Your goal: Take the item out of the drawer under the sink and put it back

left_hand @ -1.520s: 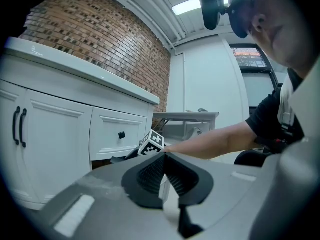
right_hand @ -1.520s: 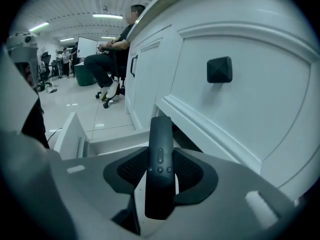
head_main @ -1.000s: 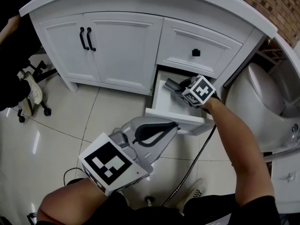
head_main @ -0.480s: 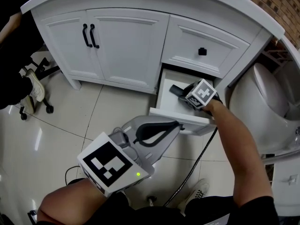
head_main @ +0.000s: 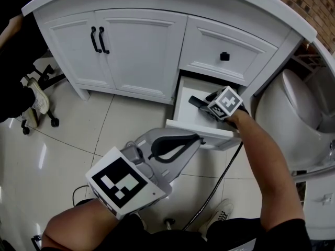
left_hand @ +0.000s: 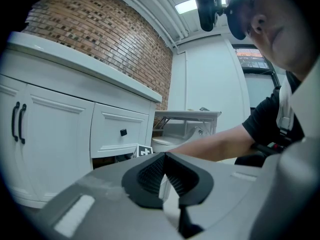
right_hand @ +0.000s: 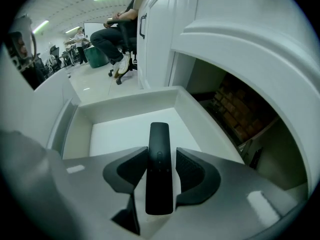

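The bottom drawer [head_main: 194, 129] of the white sink cabinet stands pulled out. My right gripper [head_main: 203, 105] reaches steeply down into it, shut on a slim black remote control [head_main: 195, 101] whose far end pokes out past the fingertips. In the right gripper view the remote control [right_hand: 159, 171] runs lengthwise between the jaws of the right gripper [right_hand: 161, 154], over the white floor of the drawer [right_hand: 125, 134]. My left gripper [head_main: 194, 139] hovers low in front of the drawer, roughly level. In its own view the left gripper [left_hand: 164, 155] is shut with nothing between the pads.
Above the open drawer is a shut drawer with a black knob [head_main: 224, 56]; left of it are double doors with black handles [head_main: 97, 40]. A white toilet [head_main: 293, 114] stands at the right. A cable [head_main: 220, 182] trails over the tiled floor. A chair base [head_main: 36, 106] sits far left.
My right gripper has sunk into the open drawer with the remote control still between its jaws. The left gripper has stayed where it was.
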Motion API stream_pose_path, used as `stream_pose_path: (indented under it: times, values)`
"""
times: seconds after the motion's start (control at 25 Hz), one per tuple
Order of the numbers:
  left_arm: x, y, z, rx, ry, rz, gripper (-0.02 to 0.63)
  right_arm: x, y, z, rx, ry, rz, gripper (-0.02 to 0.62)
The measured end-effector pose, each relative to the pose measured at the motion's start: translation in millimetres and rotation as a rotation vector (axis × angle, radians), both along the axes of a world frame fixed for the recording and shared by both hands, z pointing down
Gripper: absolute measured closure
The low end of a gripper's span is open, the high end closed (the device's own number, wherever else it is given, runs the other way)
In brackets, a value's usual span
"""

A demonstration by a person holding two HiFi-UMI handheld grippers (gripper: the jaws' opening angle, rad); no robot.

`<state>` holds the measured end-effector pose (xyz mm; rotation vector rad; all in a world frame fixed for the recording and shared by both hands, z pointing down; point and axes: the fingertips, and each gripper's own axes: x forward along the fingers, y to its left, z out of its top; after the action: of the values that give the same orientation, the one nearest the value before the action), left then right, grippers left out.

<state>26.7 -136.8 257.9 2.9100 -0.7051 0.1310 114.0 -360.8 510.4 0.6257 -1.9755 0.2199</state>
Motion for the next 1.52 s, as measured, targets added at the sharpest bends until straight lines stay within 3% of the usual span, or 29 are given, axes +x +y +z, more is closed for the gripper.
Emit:
stream_pose_path:
  times: [0.28,0.52,0.64,0.96,1.2,1.52]
  values:
    - [0,5,-5,0.014,0.002,0.0,0.6,7,-1,-24,0.073,0.033,0.014,0.426]
    - [-3,5,1,0.021,-0.042,0.001,0.6,12,12,-56,0.197,0.056,0.0,0.578]
    - [-5,5,1,0.023,-0.056,-0.01,0.6,14,18,-82,0.279,0.045,0.021,0.588]
    - [-2,14,4,0.039,-0.065,0.016,0.6,3,73,-170,0.425,-0.207,0.089,0.588]
    - [1,15,6,0.044,-0.072,0.013,0.6,-7,136,-215,0.441,-0.373,0.104,0.589]
    - [6,20,-2,0.077,-0.065,0.006,0.6,11,202,-275,0.447,-0.612,0.201,0.589]
